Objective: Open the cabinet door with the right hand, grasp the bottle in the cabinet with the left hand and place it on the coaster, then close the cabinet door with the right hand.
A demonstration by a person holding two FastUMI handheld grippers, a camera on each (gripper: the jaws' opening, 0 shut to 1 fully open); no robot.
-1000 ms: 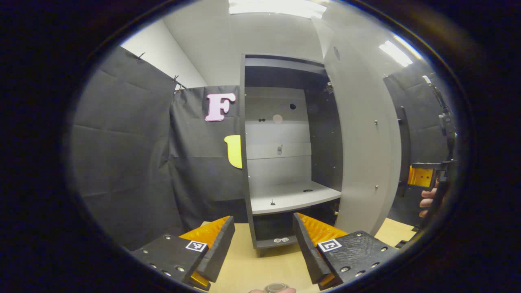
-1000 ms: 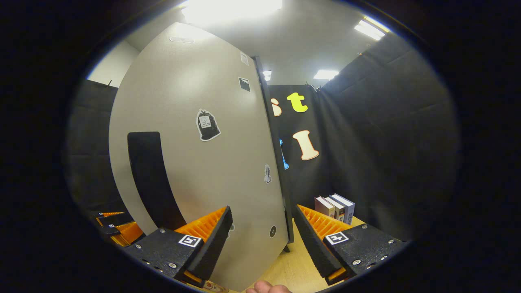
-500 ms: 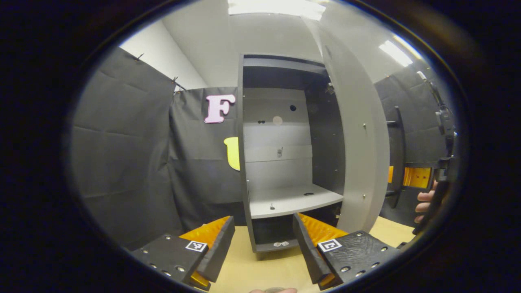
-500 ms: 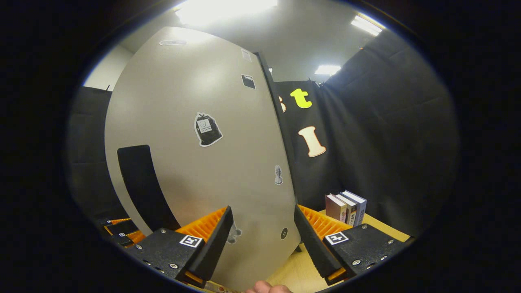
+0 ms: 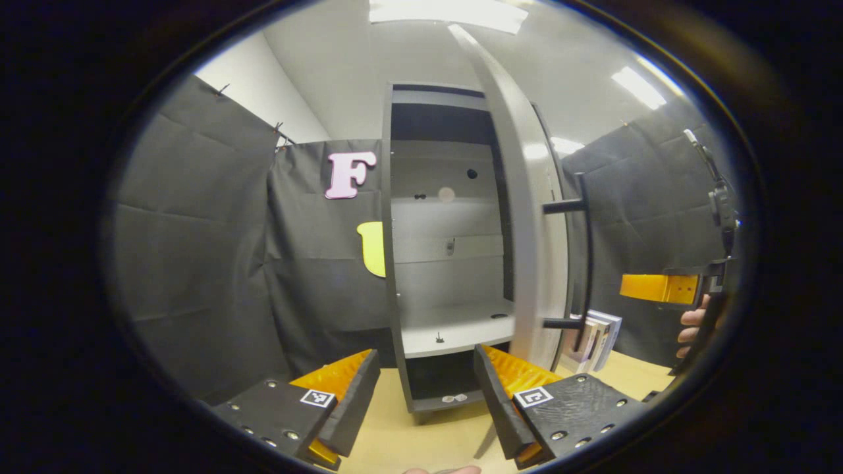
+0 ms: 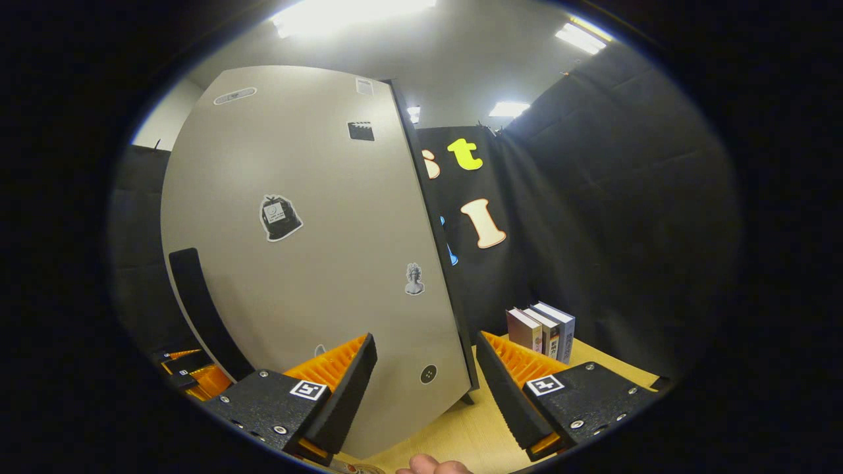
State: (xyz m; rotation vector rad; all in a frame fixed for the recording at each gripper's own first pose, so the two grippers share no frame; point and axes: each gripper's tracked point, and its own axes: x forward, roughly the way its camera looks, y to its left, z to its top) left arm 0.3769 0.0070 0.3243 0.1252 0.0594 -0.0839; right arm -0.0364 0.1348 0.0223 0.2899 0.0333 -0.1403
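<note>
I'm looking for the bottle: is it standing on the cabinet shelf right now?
No. In the left gripper view the cabinet shelf holds no bottle behind the half-open door.

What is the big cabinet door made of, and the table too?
The cabinet door looks like smooth painted or laminated board: flat matte grey with a soft sheen and stickers on it. The table seems pale wood or wood-look laminate; faint grain shows.

Cabinet door swinging toward closed.
In the left gripper view the cabinet door [image 5: 527,217] has turned from broad inner face to nearly edge-on, covering the right part of the cabinet [image 5: 448,230] interior; its black handle [image 5: 583,263] and the books [image 5: 596,339] now show past it. Right tool [image 5: 658,288] sits clear of the door.
</note>
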